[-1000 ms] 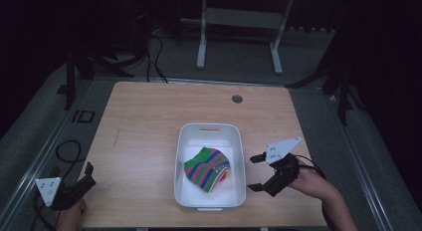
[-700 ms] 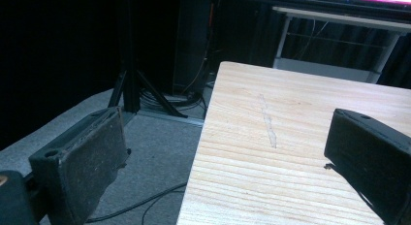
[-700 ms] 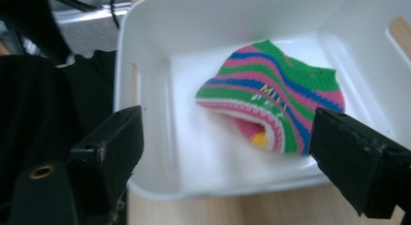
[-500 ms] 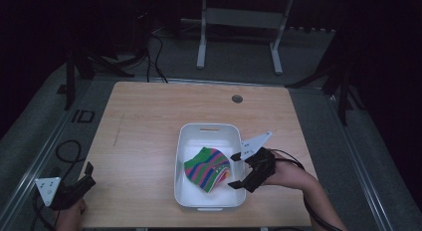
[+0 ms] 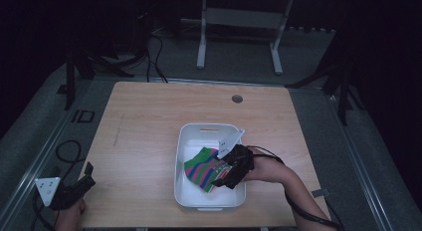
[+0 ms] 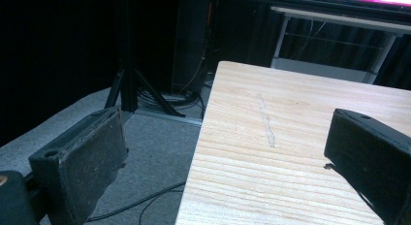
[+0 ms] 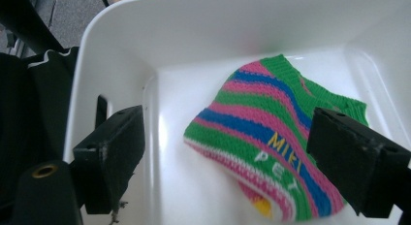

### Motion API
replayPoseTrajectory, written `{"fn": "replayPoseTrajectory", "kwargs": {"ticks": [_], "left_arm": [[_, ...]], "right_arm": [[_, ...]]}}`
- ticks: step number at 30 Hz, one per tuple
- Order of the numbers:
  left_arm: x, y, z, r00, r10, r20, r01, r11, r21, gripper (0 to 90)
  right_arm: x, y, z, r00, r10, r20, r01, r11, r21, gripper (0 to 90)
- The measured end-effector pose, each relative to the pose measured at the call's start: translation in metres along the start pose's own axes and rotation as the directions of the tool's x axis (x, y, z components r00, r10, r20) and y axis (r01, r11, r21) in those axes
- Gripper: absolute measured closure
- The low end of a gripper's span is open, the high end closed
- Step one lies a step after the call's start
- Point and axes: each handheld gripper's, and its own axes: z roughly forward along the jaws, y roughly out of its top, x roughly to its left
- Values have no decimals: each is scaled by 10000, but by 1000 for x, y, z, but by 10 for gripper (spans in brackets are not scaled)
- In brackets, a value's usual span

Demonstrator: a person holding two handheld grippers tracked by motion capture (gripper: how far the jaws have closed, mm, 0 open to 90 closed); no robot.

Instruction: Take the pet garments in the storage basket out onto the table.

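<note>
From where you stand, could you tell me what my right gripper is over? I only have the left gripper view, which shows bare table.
Observer: The right gripper is over a white tub, its jaws wide open on either side of a striped knit cloth.
Operator: Thank you. Is anything written on the cloth?
Observer: Yes, the right gripper view shows yellow "MIKI" above white "PET".
Operator: Is anything else in the tub?
Observer: Nothing else that I can see.

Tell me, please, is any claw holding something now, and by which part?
Nothing is held. The right claw is open above the striped knit cloth in the white bin; the left claw is open over the table edge.
</note>
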Motion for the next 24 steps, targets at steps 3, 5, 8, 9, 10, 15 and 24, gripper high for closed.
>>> {"fn": "replayPoseTrajectory", "kwargs": {"ticks": [3,5,8,9,10,15,24], "left_arm": [[0,0,0,10000,13,7,-13,10000,-4,18],[0,0,0,10000,9,19,-9,10000,-1,18],[0,0,0,10000,2,24,-2,10000,1,18],[0,0,0,10000,3,32,-3,10000,5,18],[0,0,0,10000,6,34,-6,10000,7,18],[0,0,0,10000,-4,60,4,10000,11,18],[1,0,0,10000,-32,87,31,10000,44,18]], "right_arm": [[-2,5,9,10000,-26,-58,27,9999,113,137],[-3,8,16,9999,-55,-101,58,9997,247,137],[-5,13,25,10000,-12,-88,15,9993,369,137],[-5,13,25,10000,-12,-88,15,9993,369,137],[-6,17,30,9999,38,-96,-33,9990,452,137],[-7,22,40,10000,54,-40,-51,9978,666,137],[-17,27,65,9983,481,339,-528,9869,1528,140]]}}
